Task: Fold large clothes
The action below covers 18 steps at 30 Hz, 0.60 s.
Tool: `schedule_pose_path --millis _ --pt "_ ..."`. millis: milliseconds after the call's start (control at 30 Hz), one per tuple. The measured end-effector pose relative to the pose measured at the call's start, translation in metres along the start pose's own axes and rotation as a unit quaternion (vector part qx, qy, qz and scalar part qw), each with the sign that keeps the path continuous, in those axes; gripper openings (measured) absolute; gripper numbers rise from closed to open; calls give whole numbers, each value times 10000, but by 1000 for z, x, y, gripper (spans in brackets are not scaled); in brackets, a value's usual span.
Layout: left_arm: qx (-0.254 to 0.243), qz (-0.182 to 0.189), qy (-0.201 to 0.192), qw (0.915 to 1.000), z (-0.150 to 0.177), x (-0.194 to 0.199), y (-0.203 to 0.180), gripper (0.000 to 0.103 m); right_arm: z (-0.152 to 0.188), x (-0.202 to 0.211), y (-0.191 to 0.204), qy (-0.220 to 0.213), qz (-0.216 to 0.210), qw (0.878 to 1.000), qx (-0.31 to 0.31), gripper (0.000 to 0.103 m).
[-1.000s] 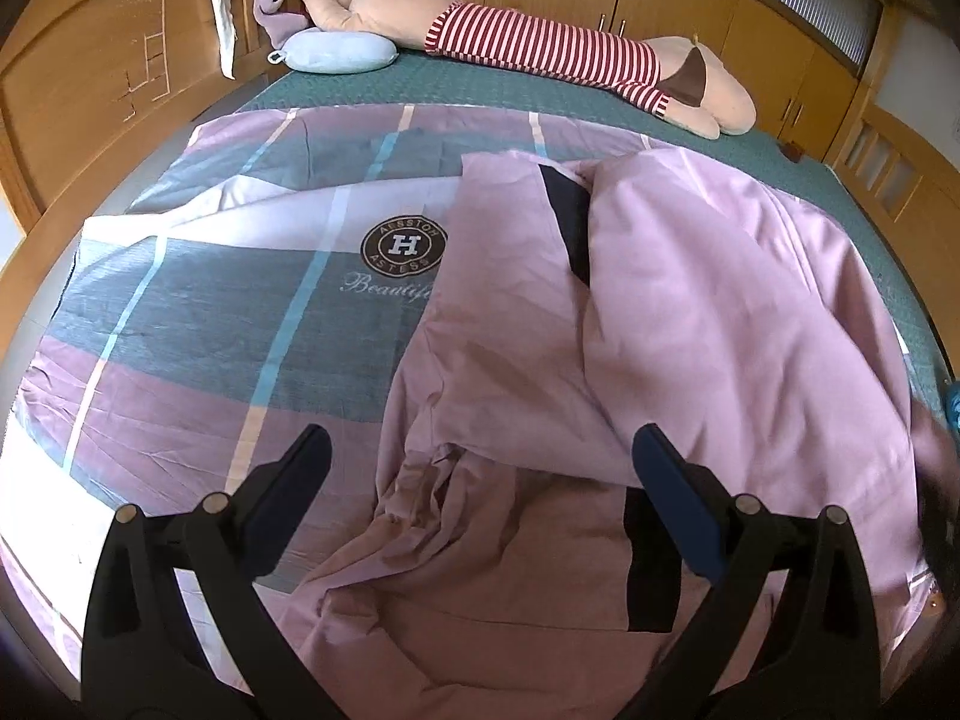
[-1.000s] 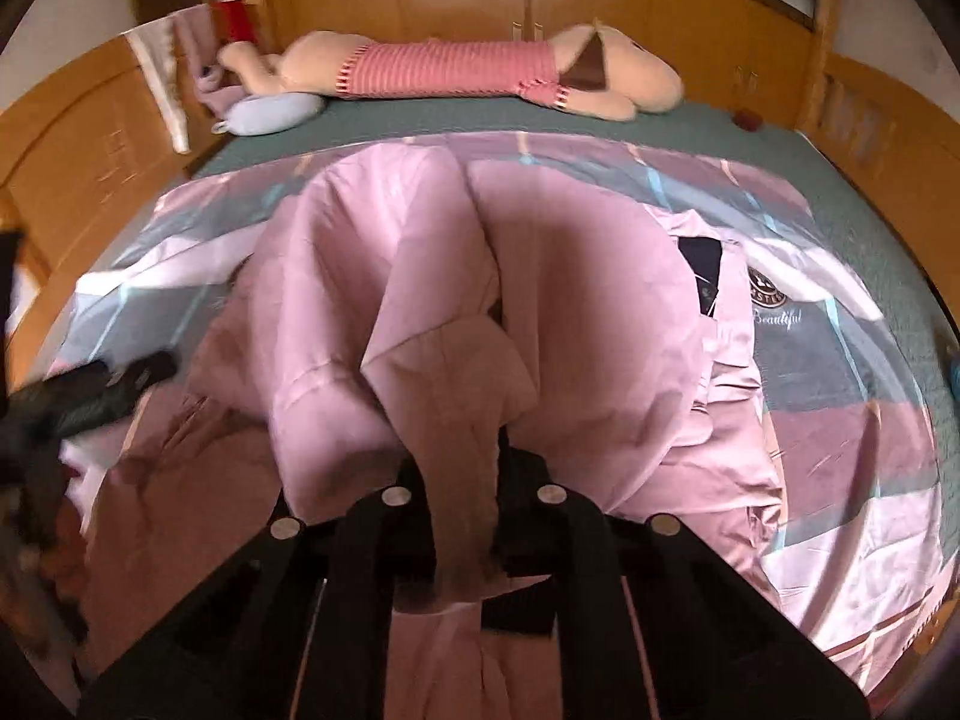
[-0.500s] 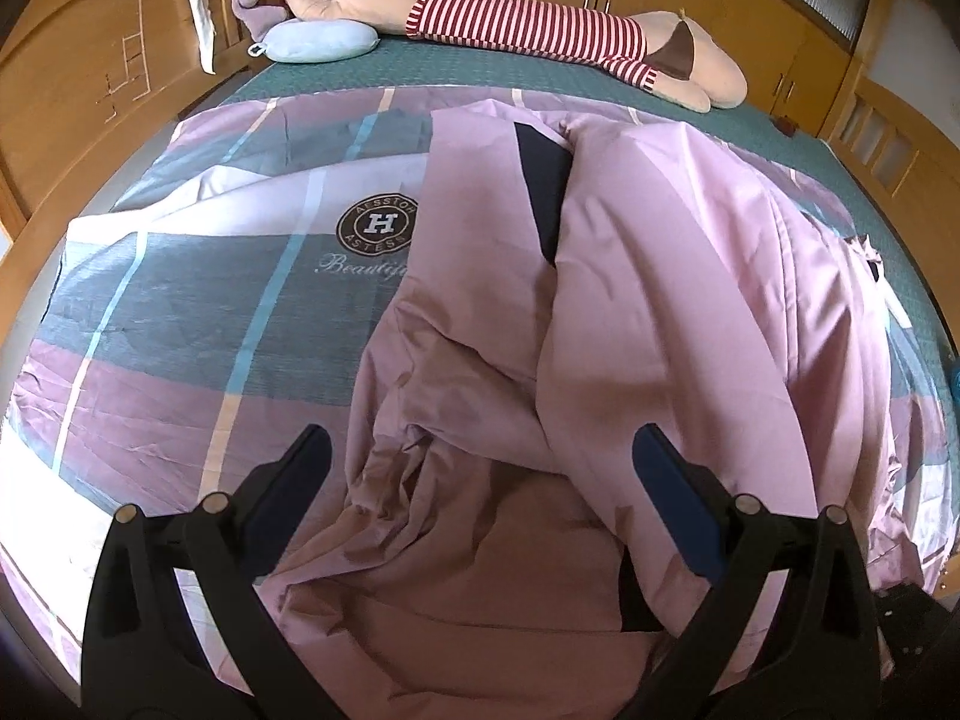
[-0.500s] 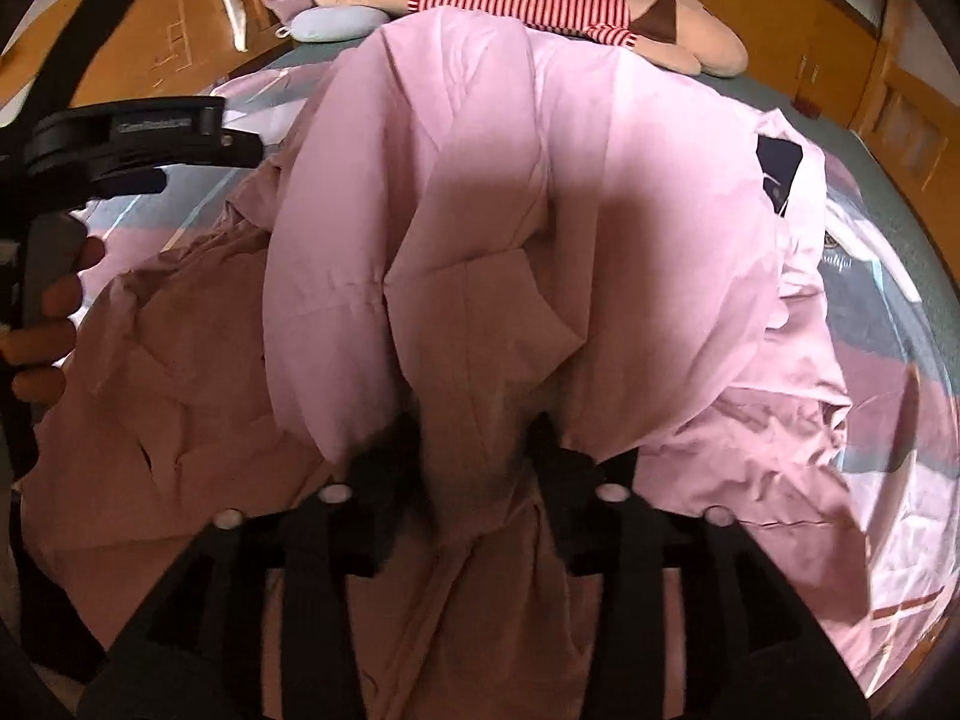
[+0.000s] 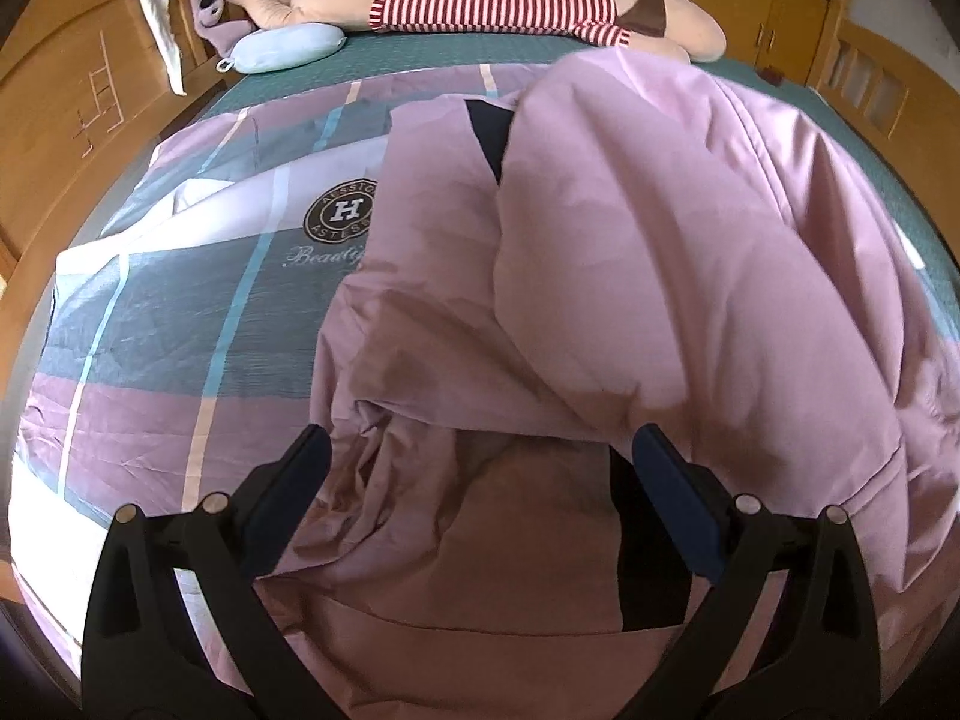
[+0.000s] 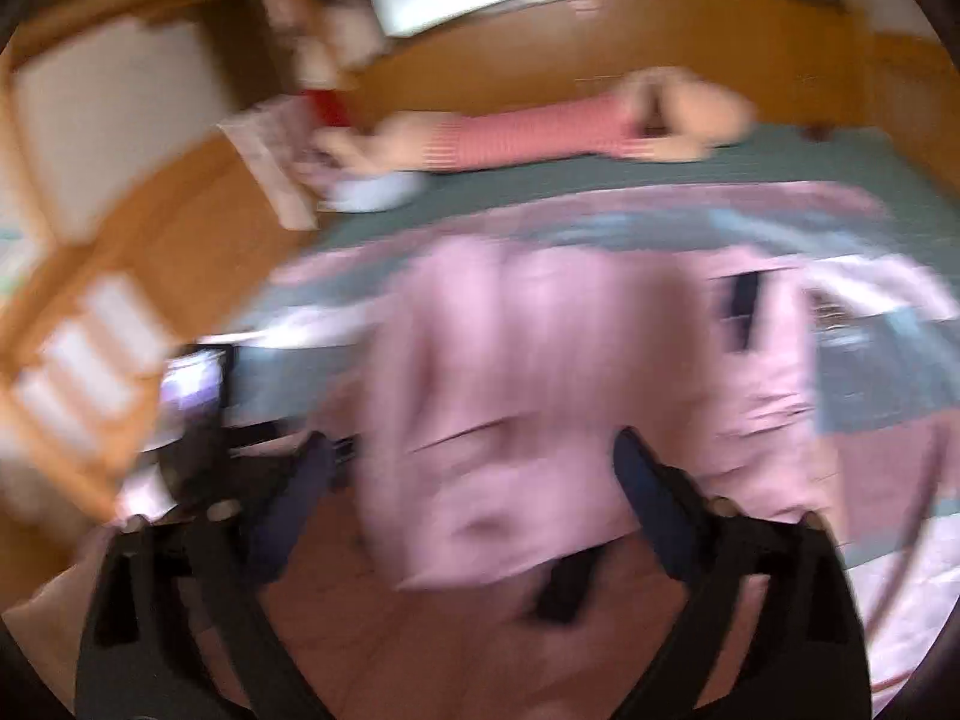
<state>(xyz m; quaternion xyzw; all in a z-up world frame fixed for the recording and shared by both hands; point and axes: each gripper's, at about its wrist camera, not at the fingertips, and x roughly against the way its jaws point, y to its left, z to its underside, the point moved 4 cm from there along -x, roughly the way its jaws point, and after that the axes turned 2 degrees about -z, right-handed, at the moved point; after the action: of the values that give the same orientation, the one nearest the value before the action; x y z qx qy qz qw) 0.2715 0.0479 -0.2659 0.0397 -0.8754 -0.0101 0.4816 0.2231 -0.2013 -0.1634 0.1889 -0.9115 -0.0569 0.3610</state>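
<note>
- Pink garment [image 5: 630, 276] lay heaped on the plaid bed cover [image 5: 156, 324], one fold doubled over the rest.
- We saw the left hand-held gripper [image 5: 480, 474] standing open above its near crumpled edge, gripping nothing.
- Our right hand-held gripper [image 6: 474, 474] had just been opening; through the blur its jaws stood apart, clear of the cloth beyond them.
- A striped plush toy [image 5: 498, 3] lay along the bed's far side.

The heaped pink garment [image 5: 660, 276] blocks the right half of the bed; the flat quilt [image 5: 180, 324] leaves free passage left; plush toy [image 5: 492, 3] closes the far edge.
</note>
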Motion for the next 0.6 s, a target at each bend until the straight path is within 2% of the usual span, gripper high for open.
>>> schedule_pose_path --millis 33,133,233,367,500,600 --pt "-55 -36 -1 10000 1 -1 -2 101 1 -20 -4 168 324 9993 87 60" --pt "-147 -218 -146 9995 0 1 -4 101 25 -82 -9 843 629 9942 236 60" --pt "-76 -326 -481 9983 -7 12 -1 101 51 -117 -7 995 1061 9881 497 63" --pt "7 -125 -778 9969 -11 22 -2 101 51 -122 2 963 1255 9851 682 66" --pt "-336 120 -424 9985 -3 6 -21 101 50 -114 -6 889 994 9907 276 75" --pt "-630 -36 -271 9976 6 -7 -33 101 51 -111 -10 875 956 9913 240 80"
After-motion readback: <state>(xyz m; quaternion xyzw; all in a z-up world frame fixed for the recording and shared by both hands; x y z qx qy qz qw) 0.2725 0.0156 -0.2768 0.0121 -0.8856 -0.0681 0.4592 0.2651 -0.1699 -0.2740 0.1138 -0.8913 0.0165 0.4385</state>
